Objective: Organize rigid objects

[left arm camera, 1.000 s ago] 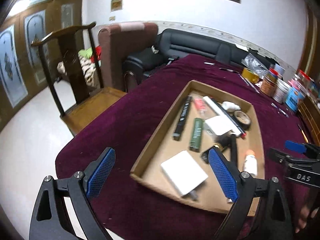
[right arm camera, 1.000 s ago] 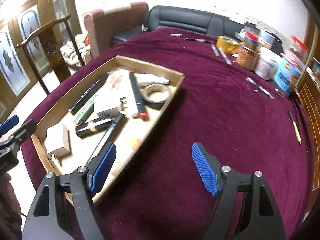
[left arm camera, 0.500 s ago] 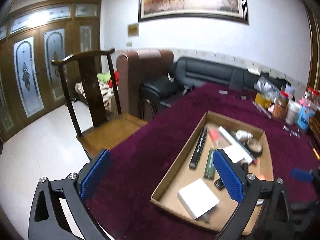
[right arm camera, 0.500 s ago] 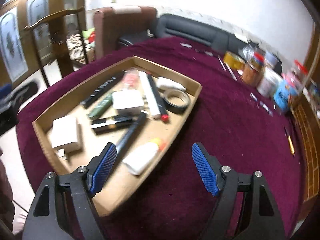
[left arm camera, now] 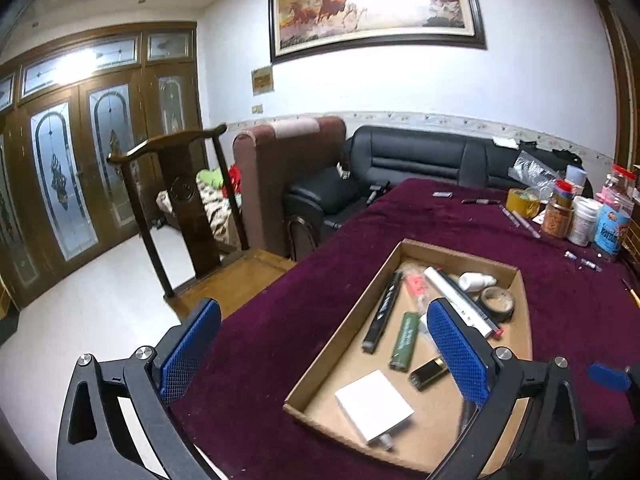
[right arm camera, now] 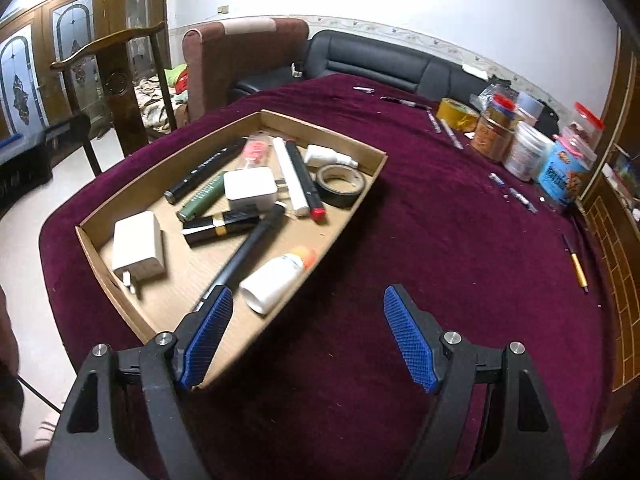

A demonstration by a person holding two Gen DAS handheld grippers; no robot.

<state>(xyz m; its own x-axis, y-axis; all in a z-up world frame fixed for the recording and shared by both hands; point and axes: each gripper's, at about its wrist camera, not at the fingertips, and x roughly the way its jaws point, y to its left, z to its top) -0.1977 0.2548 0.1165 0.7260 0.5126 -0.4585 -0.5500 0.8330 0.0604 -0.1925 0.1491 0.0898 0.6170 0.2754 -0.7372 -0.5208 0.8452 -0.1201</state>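
A shallow cardboard tray lies on the maroon tablecloth and holds several items. Among them are a white charger, a black marker, a green lighter, a black tape roll and a black-and-gold lipstick. A white glue bottle with an orange cap lies near the tray's front corner. My left gripper hangs open and empty above the tray's near left side. Over the tray's near right edge, my right gripper is open, holding nothing.
Jars and tubs and a yellow tape roll crowd the table's far right. Pens and a yellow-tipped pen lie loose on the cloth. A wooden chair stands left of the table, with sofas behind.
The left gripper has risen, tilted upward and drawn back from the tray, its jaws slightly wider. The right gripper has shifted, so the tray and the glue bottle sit more centrally in its view.
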